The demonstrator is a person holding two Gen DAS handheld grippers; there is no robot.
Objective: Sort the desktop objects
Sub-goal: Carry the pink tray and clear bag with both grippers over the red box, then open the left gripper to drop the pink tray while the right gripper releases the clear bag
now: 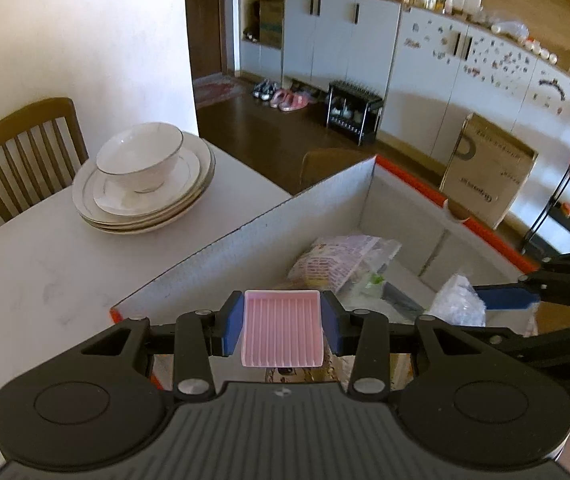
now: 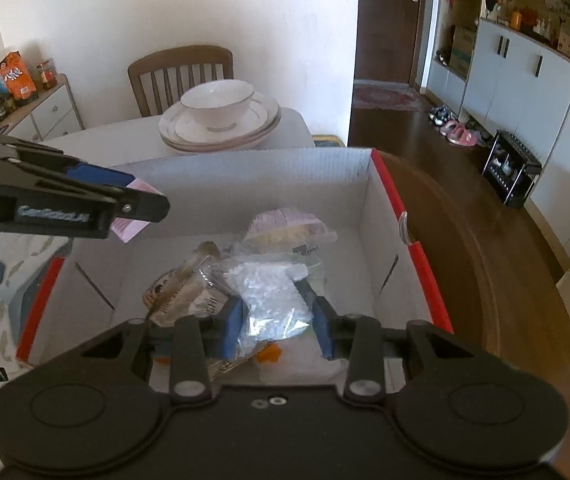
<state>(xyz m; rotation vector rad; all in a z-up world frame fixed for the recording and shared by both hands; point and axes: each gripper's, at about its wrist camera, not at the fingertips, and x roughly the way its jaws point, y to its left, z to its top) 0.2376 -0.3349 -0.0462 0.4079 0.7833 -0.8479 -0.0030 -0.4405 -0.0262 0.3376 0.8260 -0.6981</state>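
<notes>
Pink ridged tray (image 1: 282,327) clamped between the blue fingers (image 1: 232,326) of the left gripper (image 1: 283,326), held above the near edge of an open cardboard box (image 1: 221,256) on the white desk (image 1: 45,272). Clear plastic bag of white bits (image 2: 271,304) pinched between the fingers (image 2: 234,330) of the right gripper (image 2: 279,330), over the packets lying inside the same box. Beyond, on the desk, a bowl (image 1: 139,158) atop stacked plates (image 1: 145,200), a wooden chair (image 1: 25,148) behind.
</notes>
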